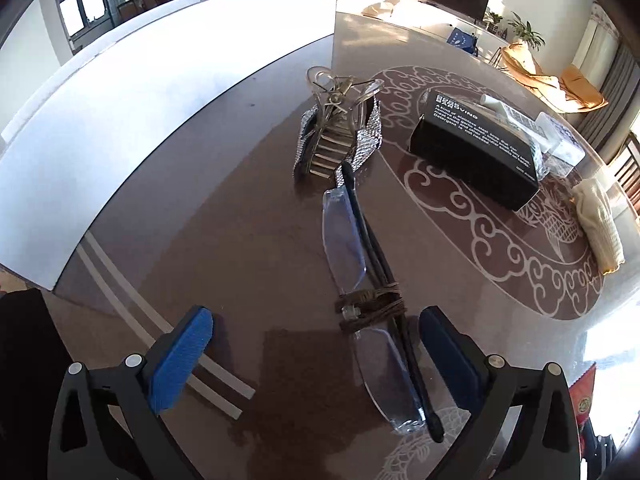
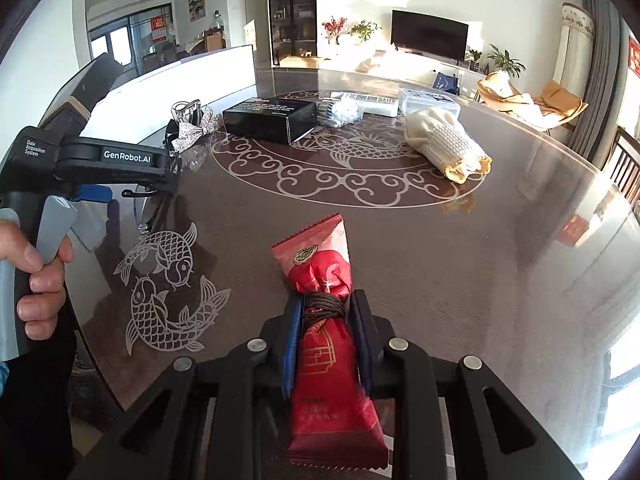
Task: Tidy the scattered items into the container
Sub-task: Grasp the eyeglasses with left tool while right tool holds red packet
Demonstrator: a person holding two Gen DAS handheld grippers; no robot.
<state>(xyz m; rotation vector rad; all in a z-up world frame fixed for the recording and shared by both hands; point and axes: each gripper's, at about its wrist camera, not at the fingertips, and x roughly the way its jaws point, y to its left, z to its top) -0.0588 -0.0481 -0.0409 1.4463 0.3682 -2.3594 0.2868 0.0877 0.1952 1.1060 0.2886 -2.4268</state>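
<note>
Round brown bench (image 2: 400, 240) with white fish and scroll pattern, glossy. A white box (image 1: 168, 92) stands along its far left edge; I judge it the container, though its inside is hidden, so nothing can be counted as stowed.

Still loose on the bench: black carton (image 2: 270, 119) far centre, rolled cream cloth (image 2: 444, 146) far right, glittery hair clip (image 1: 340, 132) far left, clear glasses (image 1: 368, 300) near left with brown cord wound round the middle. Most of the job looks undone.

Right claw (image 2: 326, 340) is clamped narrow on a red snack packet (image 2: 328, 320), tied with cord, tilted down over the near bench.

Left claw (image 1: 316, 356) stands wide, pointing steeply down, glasses lying between its blue pads (image 1: 180, 356), untouched. A hand (image 2: 36, 272) grips its handle.
</note>
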